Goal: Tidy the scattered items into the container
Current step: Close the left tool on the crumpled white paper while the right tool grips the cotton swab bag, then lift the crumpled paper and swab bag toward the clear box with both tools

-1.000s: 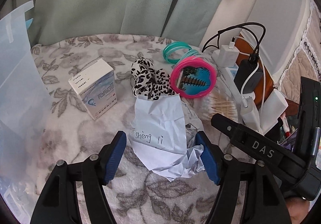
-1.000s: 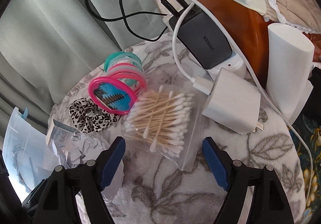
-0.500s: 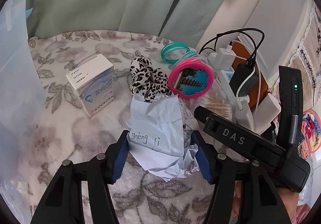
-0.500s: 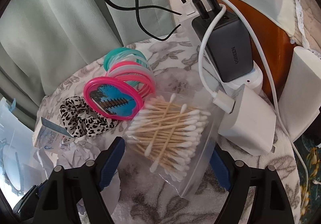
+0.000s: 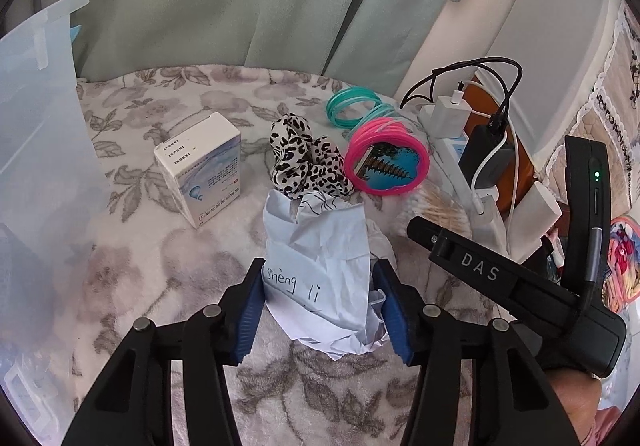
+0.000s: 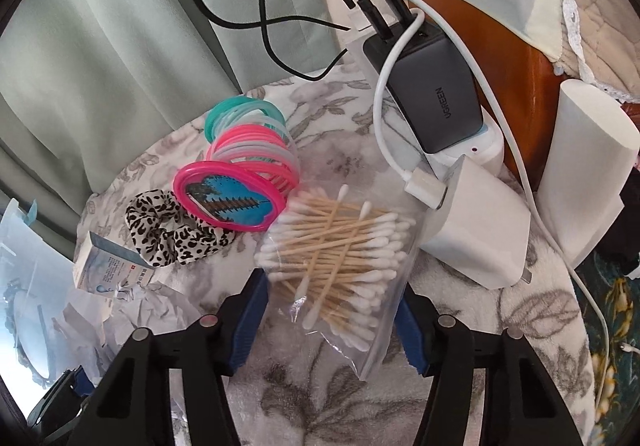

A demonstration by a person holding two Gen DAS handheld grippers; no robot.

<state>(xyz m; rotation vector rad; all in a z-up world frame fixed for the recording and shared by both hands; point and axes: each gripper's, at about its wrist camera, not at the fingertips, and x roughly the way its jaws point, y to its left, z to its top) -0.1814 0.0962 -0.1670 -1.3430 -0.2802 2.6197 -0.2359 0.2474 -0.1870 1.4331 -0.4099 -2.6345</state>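
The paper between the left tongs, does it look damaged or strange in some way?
Yes. The paper is crumpled and creased, not flat, with a ragged top edge and handwriting on its front. It lies on the floral cloth, just below the leopard scrunchie. The left tongs have just been closing around it.

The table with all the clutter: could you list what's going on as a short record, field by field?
surface: floral cloth
left gripper: closing around crumpled paper
right gripper: closing around bag of cotton swabs
still loose: white box, scrunchie, pink mirror, bangles
container: clear bin, at left
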